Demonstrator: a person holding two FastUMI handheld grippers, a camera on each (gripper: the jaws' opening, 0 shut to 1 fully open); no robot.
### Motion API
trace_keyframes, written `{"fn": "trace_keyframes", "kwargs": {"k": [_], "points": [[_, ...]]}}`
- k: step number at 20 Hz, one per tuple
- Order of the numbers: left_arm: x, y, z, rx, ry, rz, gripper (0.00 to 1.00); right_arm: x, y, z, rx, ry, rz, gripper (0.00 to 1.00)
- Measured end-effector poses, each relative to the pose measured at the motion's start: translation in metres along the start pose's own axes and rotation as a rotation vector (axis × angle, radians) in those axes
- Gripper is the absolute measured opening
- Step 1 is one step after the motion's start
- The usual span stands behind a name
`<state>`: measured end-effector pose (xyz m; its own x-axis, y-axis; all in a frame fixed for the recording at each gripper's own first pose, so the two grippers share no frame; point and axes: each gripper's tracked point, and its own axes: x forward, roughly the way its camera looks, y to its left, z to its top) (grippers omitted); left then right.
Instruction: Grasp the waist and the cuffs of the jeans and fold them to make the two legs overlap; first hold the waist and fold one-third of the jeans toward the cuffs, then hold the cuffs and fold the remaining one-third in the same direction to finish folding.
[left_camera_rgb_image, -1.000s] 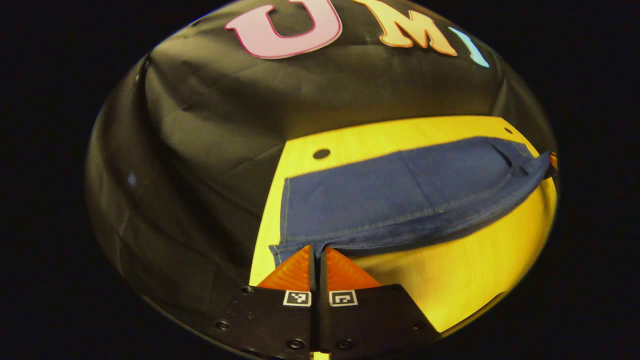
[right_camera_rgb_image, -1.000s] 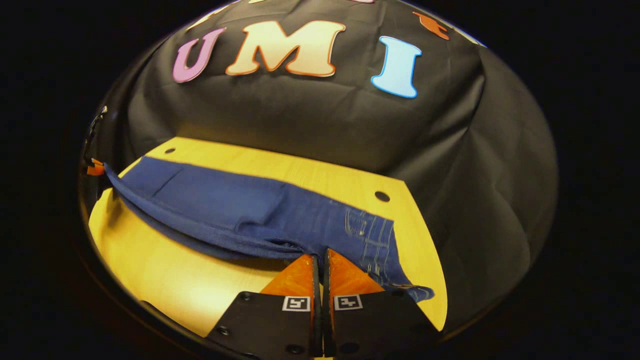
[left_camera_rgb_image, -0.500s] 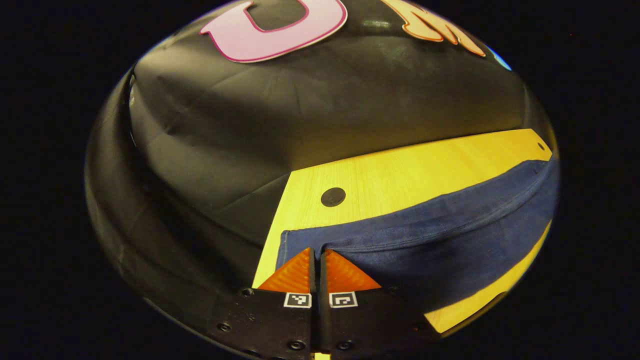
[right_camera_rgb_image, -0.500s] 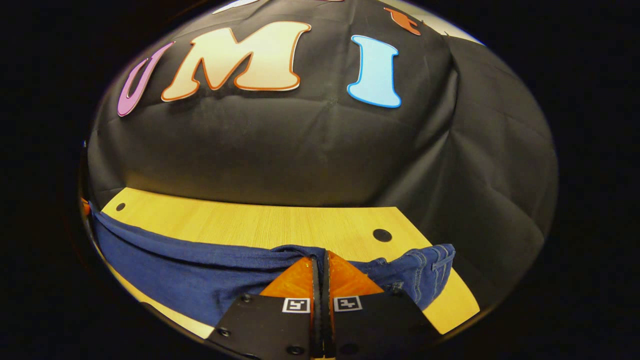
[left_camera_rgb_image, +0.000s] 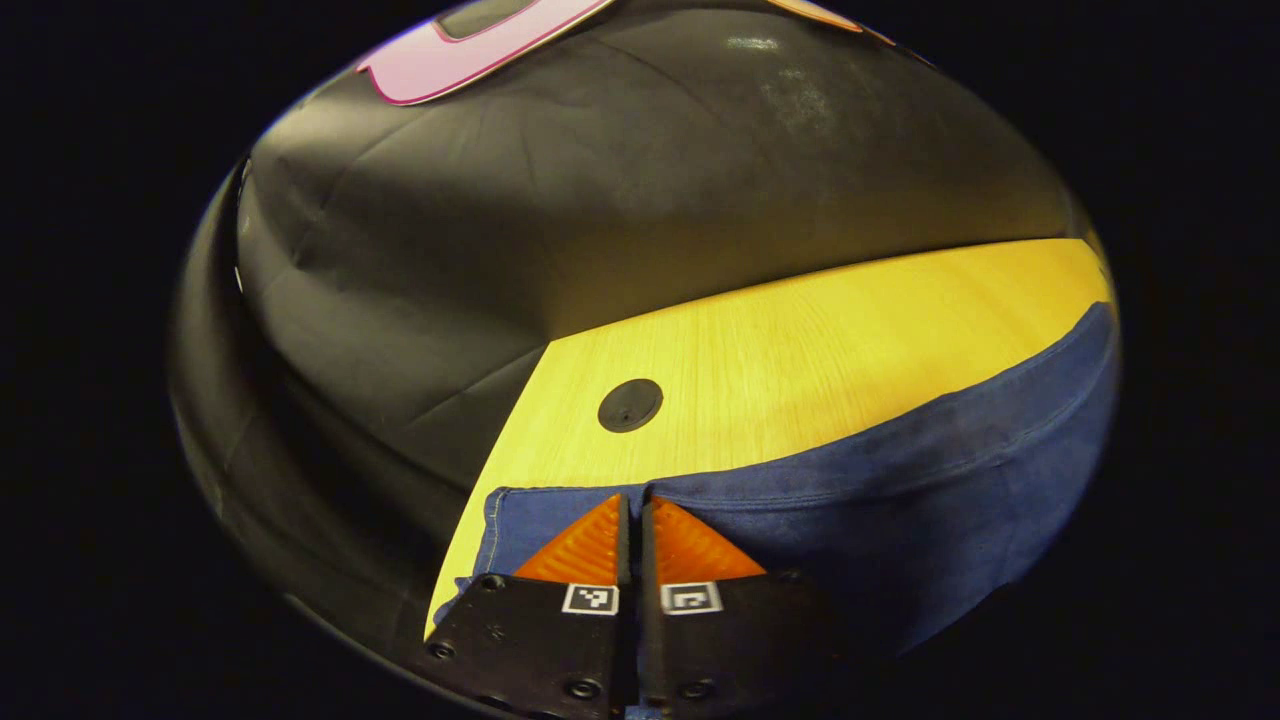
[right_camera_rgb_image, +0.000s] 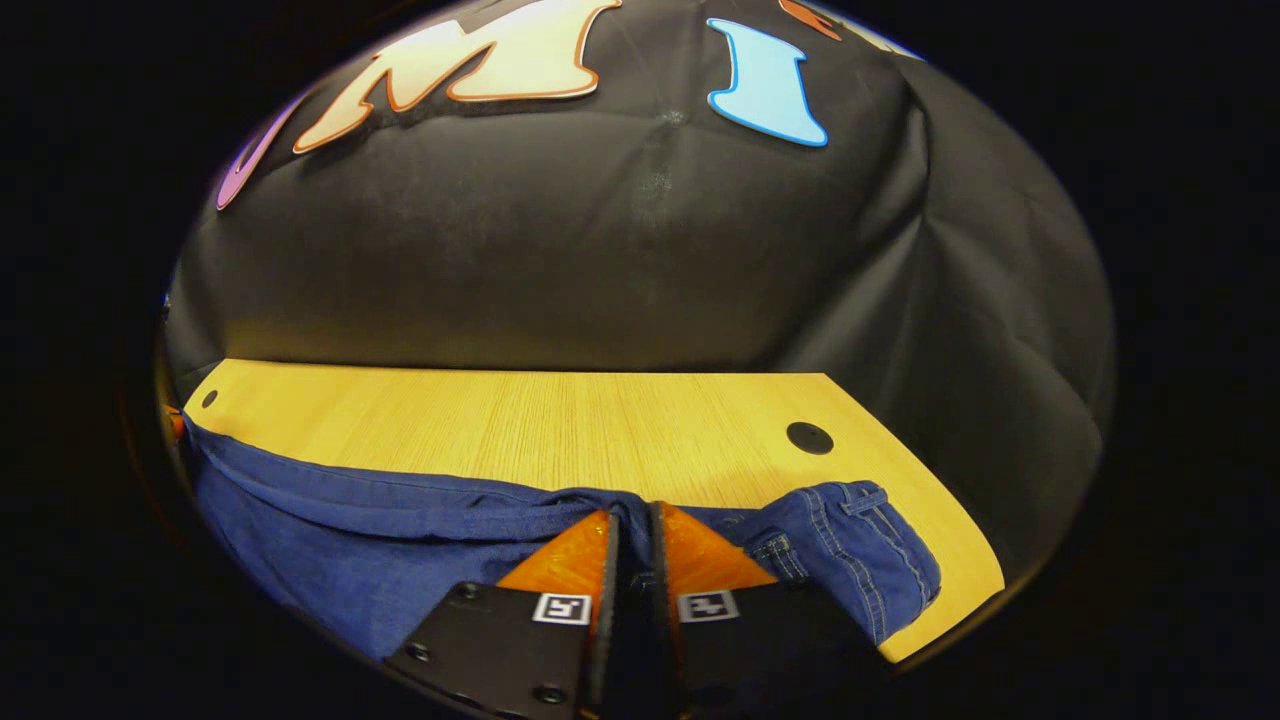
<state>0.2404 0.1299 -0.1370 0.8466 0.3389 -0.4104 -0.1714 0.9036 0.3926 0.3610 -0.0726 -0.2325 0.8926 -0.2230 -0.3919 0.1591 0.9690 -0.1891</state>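
Dark blue jeans (left_camera_rgb_image: 900, 470) lie along the yellow wooden table (left_camera_rgb_image: 800, 350). In the left gripper view my left gripper (left_camera_rgb_image: 634, 503) is shut on the cuff end of the jeans, whose hem corner sits just left of the fingers. In the right gripper view the jeans (right_camera_rgb_image: 330, 540) stretch off to the left, and the waist with its belt loops and stitching (right_camera_rgb_image: 850, 545) bunches to the right of my right gripper (right_camera_rgb_image: 632, 512). That gripper is shut on the waist edge, with denim pinched between its fingers. The upper leg's long edge faces the table's far side.
Round holes mark the tabletop, one ahead of the left gripper (left_camera_rgb_image: 630, 404) and one at the right (right_camera_rgb_image: 809, 437). Bare table (right_camera_rgb_image: 520, 420) runs between the jeans and the black cloth wall behind. The table's corner edges drop off near both grippers.
Both grippers have carried the lifted near leg away from me across the table and lowered it. The jeans now lie doubled, and more of the wall looms closer.
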Motion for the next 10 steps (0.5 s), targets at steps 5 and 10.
{"fn": "trace_keyframes", "kwargs": {"k": [5,10], "points": [[-0.024,-0.010,0.020,-0.086,-0.078,-0.041,0.95,-0.023,-0.026,0.007,0.075,0.038,0.054,0.99],[-0.072,-0.025,0.030,-0.079,-0.126,-0.100,0.95,-0.063,-0.108,0.020,0.117,0.035,0.026,1.00]]}}
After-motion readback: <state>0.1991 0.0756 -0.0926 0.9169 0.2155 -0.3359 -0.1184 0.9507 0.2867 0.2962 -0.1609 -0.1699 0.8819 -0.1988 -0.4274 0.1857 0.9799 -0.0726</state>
